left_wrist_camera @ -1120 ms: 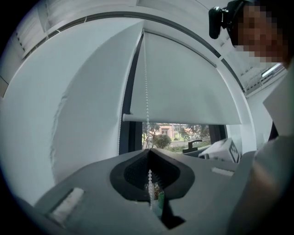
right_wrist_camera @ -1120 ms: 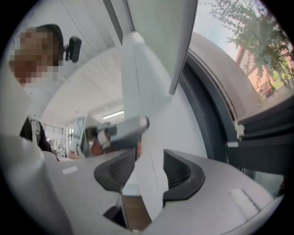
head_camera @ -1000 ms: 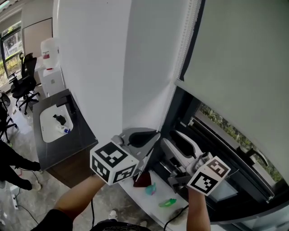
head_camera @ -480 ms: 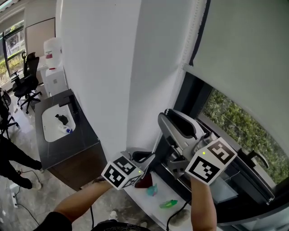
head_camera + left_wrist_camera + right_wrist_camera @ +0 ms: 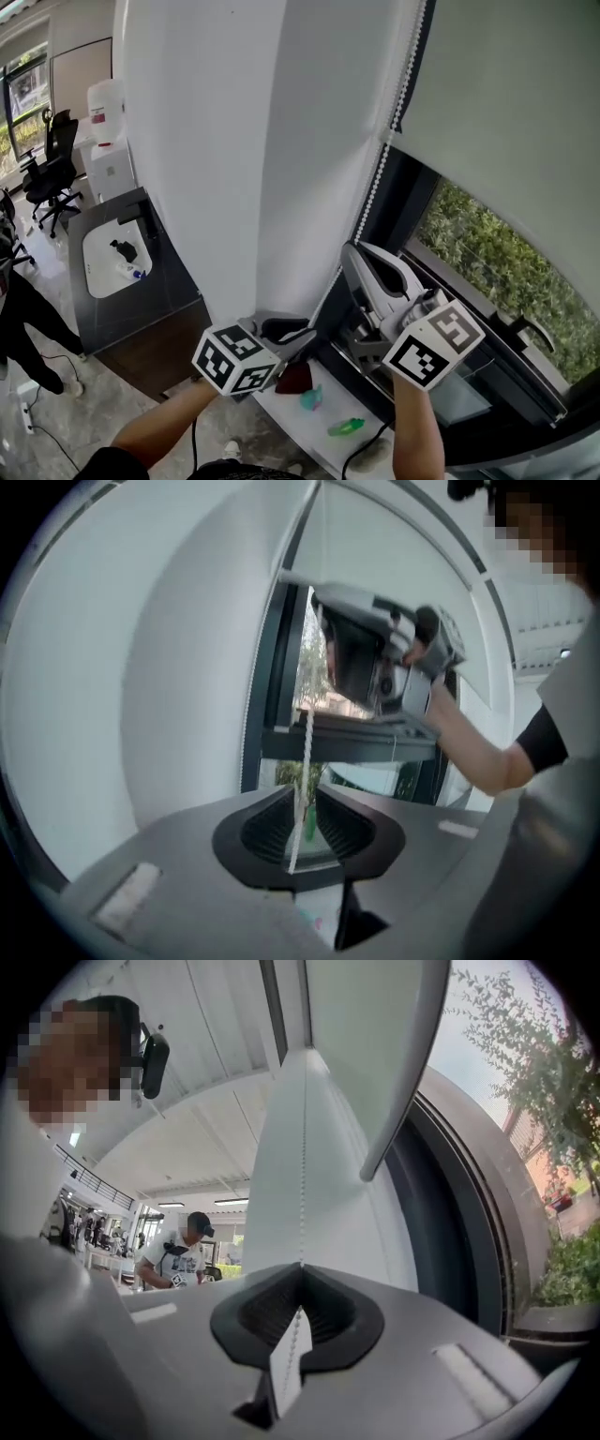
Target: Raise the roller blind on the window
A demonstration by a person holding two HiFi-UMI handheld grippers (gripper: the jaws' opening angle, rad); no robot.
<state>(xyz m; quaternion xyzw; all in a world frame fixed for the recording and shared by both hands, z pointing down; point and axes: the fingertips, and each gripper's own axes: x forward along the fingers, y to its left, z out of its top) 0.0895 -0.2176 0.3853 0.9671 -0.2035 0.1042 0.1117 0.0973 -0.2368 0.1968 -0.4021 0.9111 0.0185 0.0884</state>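
Note:
The grey roller blind (image 5: 506,103) covers the upper window, with its bottom edge (image 5: 487,178) above the bare glass. Its white bead chain (image 5: 384,150) hangs down the left side of the frame. My right gripper (image 5: 351,251) points up and is shut on the chain (image 5: 303,1176), which enters the closed jaws (image 5: 301,1274). Lower down, my left gripper (image 5: 314,330) has its jaws opening. The chain (image 5: 305,752) runs loosely through the gap between its pads (image 5: 274,825). In the left gripper view the right gripper (image 5: 384,658) is above.
On the white sill (image 5: 309,422) below the grippers lie a dark red thing (image 5: 293,378), a teal thing (image 5: 311,398) and a green thing (image 5: 347,426). A window handle (image 5: 530,328) sticks out at the right. A dark counter with a sink (image 5: 117,258) stands on the left, near office chairs (image 5: 47,169).
The right gripper rose up the chain and its jaws closed on it. The left gripper dropped lower. More of the window glass shows under the blind's edge.

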